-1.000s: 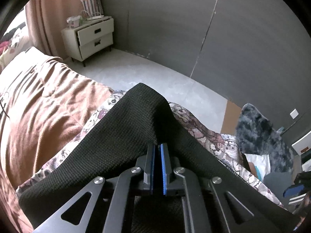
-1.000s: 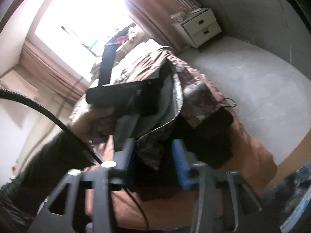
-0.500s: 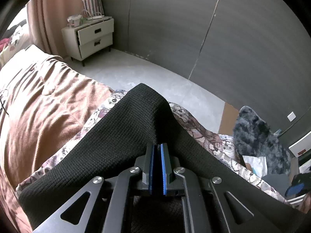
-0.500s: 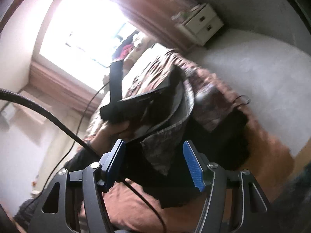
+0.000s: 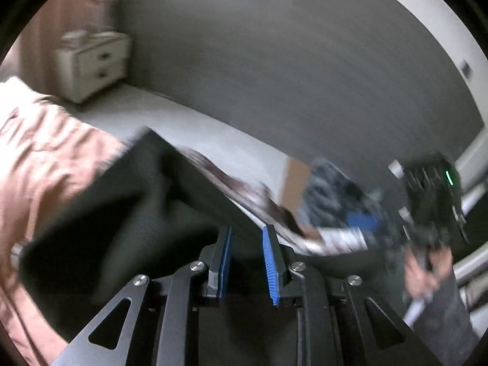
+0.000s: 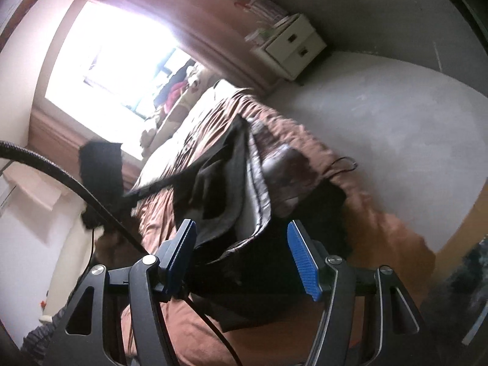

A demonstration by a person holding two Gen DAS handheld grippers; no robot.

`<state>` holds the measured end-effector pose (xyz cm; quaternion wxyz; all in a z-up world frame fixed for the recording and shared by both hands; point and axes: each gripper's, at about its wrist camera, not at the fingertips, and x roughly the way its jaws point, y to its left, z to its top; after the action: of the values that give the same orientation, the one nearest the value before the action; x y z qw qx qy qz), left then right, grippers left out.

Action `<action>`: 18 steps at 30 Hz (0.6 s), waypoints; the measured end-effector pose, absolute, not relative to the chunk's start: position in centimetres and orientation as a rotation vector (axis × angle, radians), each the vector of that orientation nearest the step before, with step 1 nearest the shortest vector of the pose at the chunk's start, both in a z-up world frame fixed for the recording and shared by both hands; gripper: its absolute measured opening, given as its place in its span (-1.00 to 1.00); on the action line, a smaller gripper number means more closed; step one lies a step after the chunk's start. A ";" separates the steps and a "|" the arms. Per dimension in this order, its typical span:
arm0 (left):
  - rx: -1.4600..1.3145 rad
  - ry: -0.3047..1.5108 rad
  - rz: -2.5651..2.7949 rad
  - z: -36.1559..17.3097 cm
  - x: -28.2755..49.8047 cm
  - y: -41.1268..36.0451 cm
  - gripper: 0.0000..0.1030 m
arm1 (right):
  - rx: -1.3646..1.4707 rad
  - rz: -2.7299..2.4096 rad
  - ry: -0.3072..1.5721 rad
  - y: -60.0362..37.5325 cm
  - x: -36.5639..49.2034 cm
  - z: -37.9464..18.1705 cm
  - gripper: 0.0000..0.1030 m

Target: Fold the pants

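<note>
Hand-held gripper (image 6: 242, 251) agape above pants (image 6: 231, 183).

No readable text, labels, brands or numbers in either view. Both are motion-blurred. The nightstand (image 6: 291, 49) and the bags standing on top of it (image 6: 264, 8) show no legible print.

Pants (image 6: 244, 201) lie on the bed (image 6: 381, 222), nightstand (image 6: 292, 48) seemingly behind.
</note>
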<state>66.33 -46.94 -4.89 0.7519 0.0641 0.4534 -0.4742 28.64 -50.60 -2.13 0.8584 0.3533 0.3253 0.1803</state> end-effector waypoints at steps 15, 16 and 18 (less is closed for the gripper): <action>0.284 1.138 -0.957 -13.1 65.3 -55.7 -0.71 | 0.686 0.339 0.693 -49.3 25.0 -0.6 0.18; 0.278 1.143 -0.955 -13.4 65.5 -55.9 -0.72 | 0.687 0.350 0.692 -49.4 24.3 -0.5 0.18; 0.270 1.145 -0.955 -13.5 65.6 -55.9 -0.72 | 0.674 0.349 0.696 -49.2 23.6 -0.6 0.18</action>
<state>65.59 -55.93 -13.52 0.7265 0.1224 0.5195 -0.4329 23.60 -49.22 -0.62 0.8704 0.3223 0.3326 0.1669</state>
